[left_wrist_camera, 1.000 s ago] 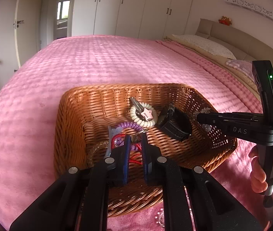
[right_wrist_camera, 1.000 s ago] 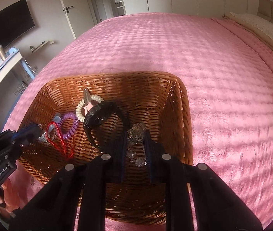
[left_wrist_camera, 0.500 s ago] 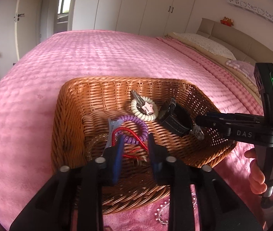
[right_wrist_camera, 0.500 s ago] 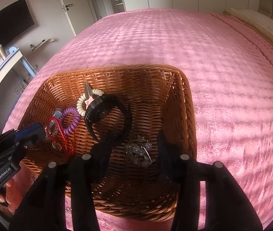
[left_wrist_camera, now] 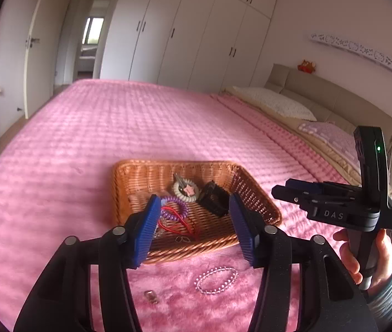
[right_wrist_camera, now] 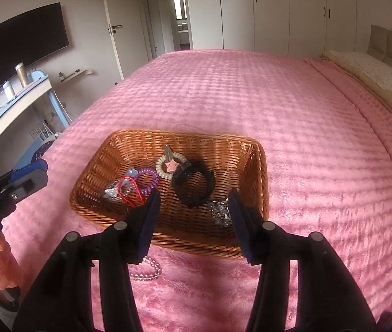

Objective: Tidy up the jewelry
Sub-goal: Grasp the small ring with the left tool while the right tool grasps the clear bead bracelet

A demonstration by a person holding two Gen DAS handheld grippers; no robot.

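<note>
A wicker basket point(left_wrist_camera: 262, 202) point(right_wrist_camera: 259, 166) sits on the pink bed. In it lie a purple coil bracelet point(left_wrist_camera: 178, 206) point(right_wrist_camera: 148, 179), a red cord point(left_wrist_camera: 180, 222) point(right_wrist_camera: 132, 191), a cream coil ring with a pink star point(left_wrist_camera: 186, 189) point(right_wrist_camera: 168, 166), a black watch point(left_wrist_camera: 213, 199) point(right_wrist_camera: 193, 185) and a sparkly crystal piece point(right_wrist_camera: 219, 211). A pearl bracelet point(left_wrist_camera: 216, 276) point(right_wrist_camera: 146, 269) and a small metal charm point(left_wrist_camera: 151, 296) lie on the blanket in front of the basket. My left gripper point(left_wrist_camera: 194, 227) is open and empty, above the basket's near edge. My right gripper point(right_wrist_camera: 193, 218) is open and empty, likewise.
The pink blanket point(left_wrist_camera: 113, 127) spreads wide around the basket. Pillows point(left_wrist_camera: 273, 105) and a headboard lie at the right. A desk with bottles point(right_wrist_camera: 16, 94) and a wall TV point(right_wrist_camera: 21, 61) stand left of the bed. Wardrobes point(left_wrist_camera: 196, 36) line the far wall.
Both grippers opened, let go of the red cord and the crystal piece into the basket, and pulled back and up. The pearl bracelet and charm came into view.
</note>
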